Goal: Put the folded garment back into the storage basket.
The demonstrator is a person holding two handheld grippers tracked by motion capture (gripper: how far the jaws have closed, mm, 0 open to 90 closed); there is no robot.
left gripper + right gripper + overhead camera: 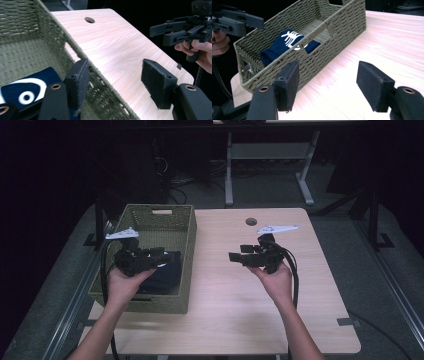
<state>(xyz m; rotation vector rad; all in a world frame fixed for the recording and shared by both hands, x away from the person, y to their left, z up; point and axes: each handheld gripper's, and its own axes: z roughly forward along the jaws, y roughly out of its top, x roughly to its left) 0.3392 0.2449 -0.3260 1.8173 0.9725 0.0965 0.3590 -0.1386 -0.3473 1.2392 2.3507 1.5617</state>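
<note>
An olive woven basket [165,303] [50,30] [342,27] stands on the left part of the light wooden table [225,320]. A folded navy cloth with a white pattern [169,272] [25,90] [287,42] lies inside it near the front end. My left gripper [161,254] [117,80] hovers over the basket's near half, above the cloth, open with nothing between its pads. My right gripper [235,255] [330,85] is held above the table's middle, pointing toward the basket, open and empty. Each gripper also appears in the other's view: right gripper [163,33], left gripper [249,23].
A round cable hole [251,221] [89,20] sits near the table's far edge. Behind the table stands a grey desk frame [228,175] on a dark floor. Bare tabletop lies right of the basket and in front of it.
</note>
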